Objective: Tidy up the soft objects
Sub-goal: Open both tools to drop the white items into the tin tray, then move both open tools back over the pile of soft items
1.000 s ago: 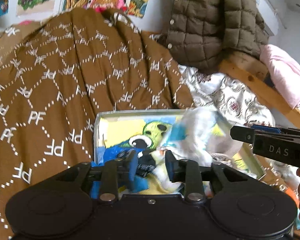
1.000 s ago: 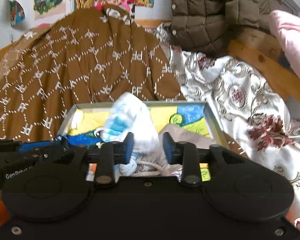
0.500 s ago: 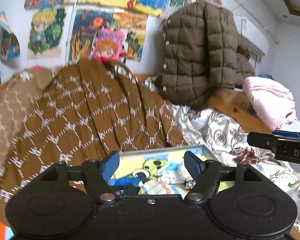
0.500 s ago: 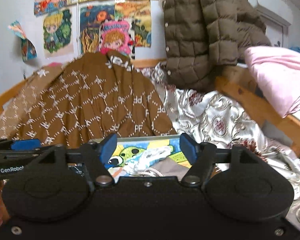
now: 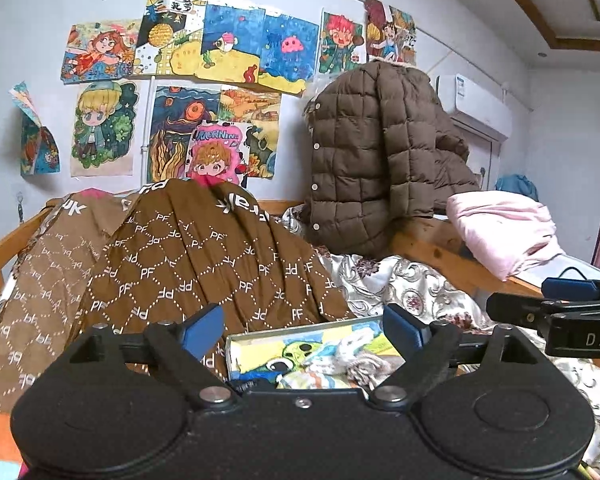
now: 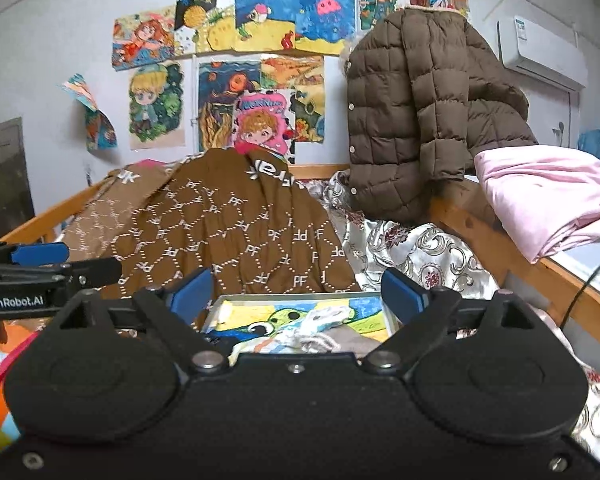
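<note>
A shallow tray with a cartoon picture on its bottom lies on the bed, seen by its rim in the left wrist view and the right wrist view. Small soft cloth items lie piled in it, white, blue and striped, with a grey piece at the right. My left gripper is open and empty, raised back from the tray. My right gripper is open and empty too. Each gripper shows at the edge of the other's view: the right one, the left one.
A brown patterned blanket is heaped behind the tray. A floral silver quilt lies to the right. A brown puffer jacket hangs on the wooden bed frame. A pink folded cloth rests at right. Drawings cover the wall.
Both grippers let go of the cloth pieces they held over the tray, opened wide, and pulled back and up. The cloth pieces now lie in the tray.
</note>
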A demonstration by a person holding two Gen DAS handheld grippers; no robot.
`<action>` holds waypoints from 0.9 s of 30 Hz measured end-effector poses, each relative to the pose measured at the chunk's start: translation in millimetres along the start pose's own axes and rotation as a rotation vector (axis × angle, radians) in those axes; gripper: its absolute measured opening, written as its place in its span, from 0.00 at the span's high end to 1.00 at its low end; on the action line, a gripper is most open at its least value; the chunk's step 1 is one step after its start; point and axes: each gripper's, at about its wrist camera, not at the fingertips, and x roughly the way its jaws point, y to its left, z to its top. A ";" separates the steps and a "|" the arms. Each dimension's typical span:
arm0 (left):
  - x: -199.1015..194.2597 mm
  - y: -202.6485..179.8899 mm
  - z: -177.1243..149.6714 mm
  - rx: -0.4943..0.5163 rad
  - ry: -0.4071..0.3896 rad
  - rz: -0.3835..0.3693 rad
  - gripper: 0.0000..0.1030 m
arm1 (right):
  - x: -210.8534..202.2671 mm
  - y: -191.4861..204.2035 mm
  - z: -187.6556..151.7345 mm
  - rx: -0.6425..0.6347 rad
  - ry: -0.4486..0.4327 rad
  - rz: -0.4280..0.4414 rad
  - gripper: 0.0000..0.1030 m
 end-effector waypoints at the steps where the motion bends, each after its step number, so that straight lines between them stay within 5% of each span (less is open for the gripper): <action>1: -7.5 -1.0 -4.4 -0.004 0.001 -0.004 0.14 | -8.1 2.0 -2.9 0.001 -0.003 0.002 0.13; 9: -60.8 -3.3 -50.9 -0.006 0.008 0.002 0.11 | -64.2 12.9 -41.4 0.007 -0.025 0.012 0.01; 27: -118.3 10.0 -141.8 -0.026 0.114 -0.009 0.01 | -123.3 27.2 -124.7 0.060 0.040 -0.033 0.01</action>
